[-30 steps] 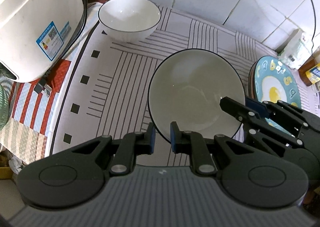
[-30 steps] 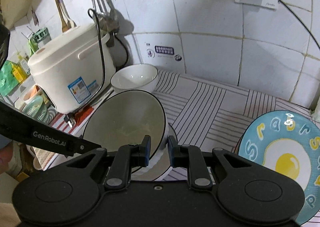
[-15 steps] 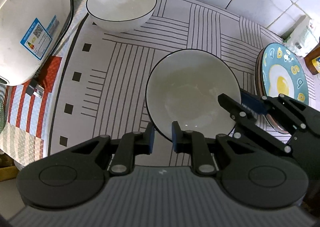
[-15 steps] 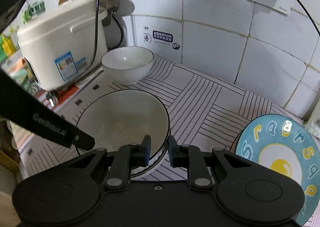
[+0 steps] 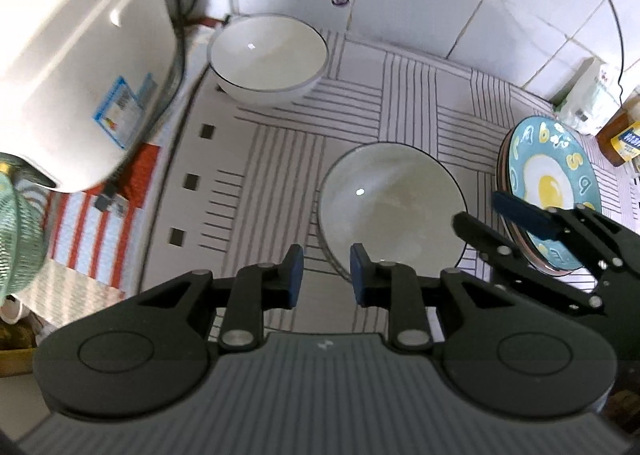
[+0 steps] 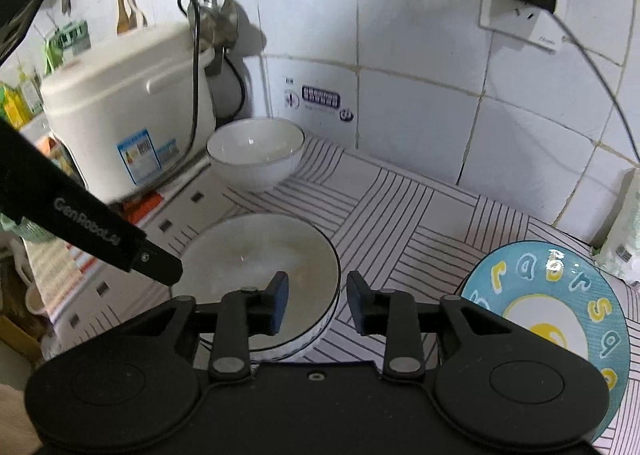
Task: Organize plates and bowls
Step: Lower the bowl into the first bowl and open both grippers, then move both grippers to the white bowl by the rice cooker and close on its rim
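The rice cooker (image 5: 80,67) is cut off at 10 o'clock. Both the left gripper (image 5: 326,269) and right gripper (image 6: 316,301) have just been opening their jaws; the wide bowl's (image 5: 390,211) rim sits between each, unpressed, on the striped bench (image 5: 280,159). White tiled wall (image 6: 420,55) behind.

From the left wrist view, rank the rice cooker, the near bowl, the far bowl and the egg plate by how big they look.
1. Rice cooker, largest, though cut off by the frame.
2. Near bowl.
3. Far bowl, though distance may shrink it.
4. Egg plate, partly hidden behind the right tongs, so unsure.
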Tool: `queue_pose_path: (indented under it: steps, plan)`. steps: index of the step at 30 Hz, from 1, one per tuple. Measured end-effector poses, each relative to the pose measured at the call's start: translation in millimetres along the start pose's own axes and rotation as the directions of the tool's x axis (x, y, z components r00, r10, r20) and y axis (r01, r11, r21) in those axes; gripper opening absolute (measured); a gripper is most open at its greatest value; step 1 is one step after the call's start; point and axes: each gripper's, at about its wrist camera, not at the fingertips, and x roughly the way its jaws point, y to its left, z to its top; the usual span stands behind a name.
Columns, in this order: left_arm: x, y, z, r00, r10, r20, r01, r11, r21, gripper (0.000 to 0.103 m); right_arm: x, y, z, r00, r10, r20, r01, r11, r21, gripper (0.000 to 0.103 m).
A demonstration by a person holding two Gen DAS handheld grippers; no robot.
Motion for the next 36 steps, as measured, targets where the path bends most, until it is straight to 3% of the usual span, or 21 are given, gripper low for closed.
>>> queue_pose_path:
  steps: [2,4,17,19,23,29,36]
  plan:
    - [-11,4,-1,1.0,0.01,0.023,-0.01,1.0,0.003,0.027,-9,1,2,1.0,0.003,0.011,-0.003,1.0,0.014,0.043]
    - [-21,9,-2,0.999,0.015,0.045,-0.015,1.0,0.002,0.031,-19,3,5,0.999,0.015,0.029,-0.015,1.0,0.015,0.055]
    - [-56,40,-4,0.981,0.022,0.191,-0.026,0.999,0.023,0.048,-49,30,32,0.994,0.079,0.074,-0.074,0.995,-0.062,0.077]
    - [-56,45,-2,0.977,0.017,0.214,-0.02,1.0,0.012,0.052,-45,33,36,0.994,0.083,0.073,-0.076,0.993,-0.096,0.091]
    - [-52,58,5,0.967,0.026,0.254,-0.014,0.999,-0.05,0.055,-40,38,45,0.991,0.086,0.105,-0.065,0.98,-0.187,0.091]
    - [-35,79,22,0.953,0.006,0.304,0.055,0.979,-0.194,0.055,-17,24,68,0.984,0.14,0.108,-0.118,0.974,-0.193,0.091]
    - [-5,91,42,0.939,-0.01,0.345,0.121,0.945,-0.304,0.054,27,-10,96,0.953,0.294,0.08,-0.297,0.954,0.036,0.091]
